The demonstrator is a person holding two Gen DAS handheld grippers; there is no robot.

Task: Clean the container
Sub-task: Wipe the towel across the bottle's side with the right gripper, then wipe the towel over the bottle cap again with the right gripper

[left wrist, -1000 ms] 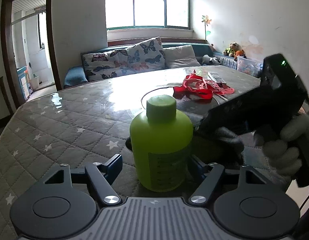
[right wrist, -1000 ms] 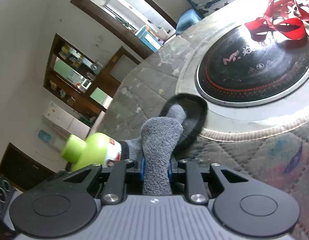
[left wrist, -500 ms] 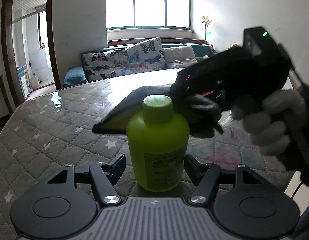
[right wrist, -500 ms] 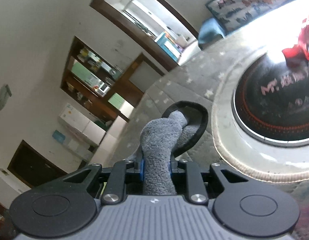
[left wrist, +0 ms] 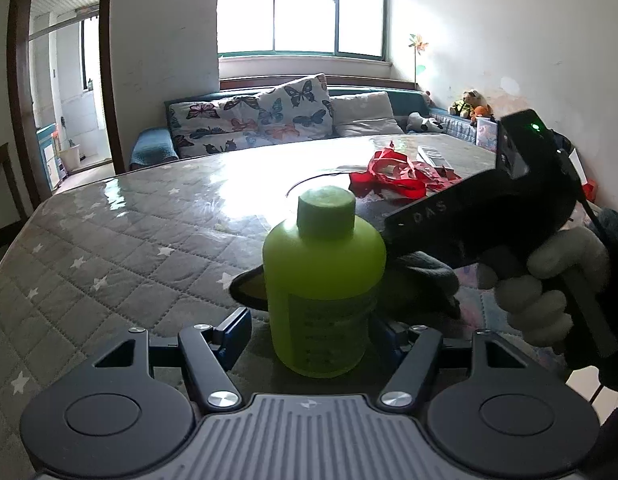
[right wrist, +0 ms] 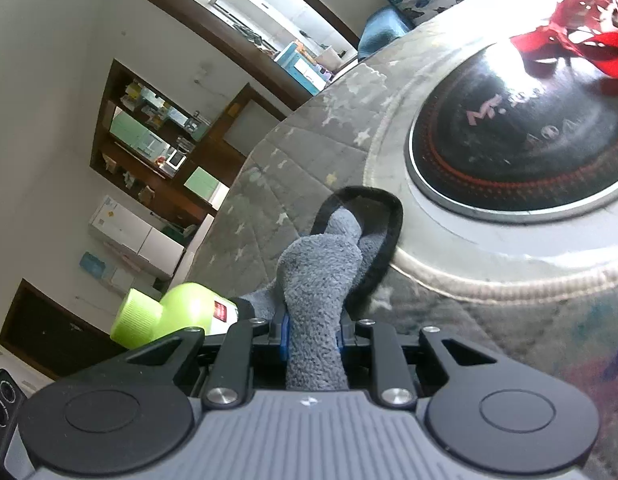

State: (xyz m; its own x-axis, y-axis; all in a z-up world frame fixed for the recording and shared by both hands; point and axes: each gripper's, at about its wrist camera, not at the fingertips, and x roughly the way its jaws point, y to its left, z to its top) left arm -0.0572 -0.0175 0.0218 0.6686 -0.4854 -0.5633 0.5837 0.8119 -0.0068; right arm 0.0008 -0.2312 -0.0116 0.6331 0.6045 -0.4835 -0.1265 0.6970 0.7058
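Left gripper [left wrist: 313, 330]: its two fingers stand wide apart, one on either side of the bottle's base; whether the right pad touches the bottle is unclear, as the bottle hides it.
Bottle: a lime-green round plastic bottle with a green screw cap [left wrist: 324, 280] stands upright between the left fingers on the table.
Right gripper [right wrist: 311, 338]: closed tight on a grey fluffy cloth with a black trimmed edge [right wrist: 317, 276], which rises from between the fingers and curls ahead of them.
Cloth and bottle: from the left wrist the cloth sits just behind and right of the bottle, apparently against its side; from the right wrist the bottle shows low to the left of the fingers.
Table: a grey quilted cover with white stars [left wrist: 121, 248] under a glossy sheet.
Further ahead: a round black glass hob [right wrist: 521, 148] set in the table, with a heap of red ribbon [right wrist: 585, 48] on its far part.
Farthest: a sofa with butterfly-print cushions [left wrist: 253, 120] beneath a bright window.
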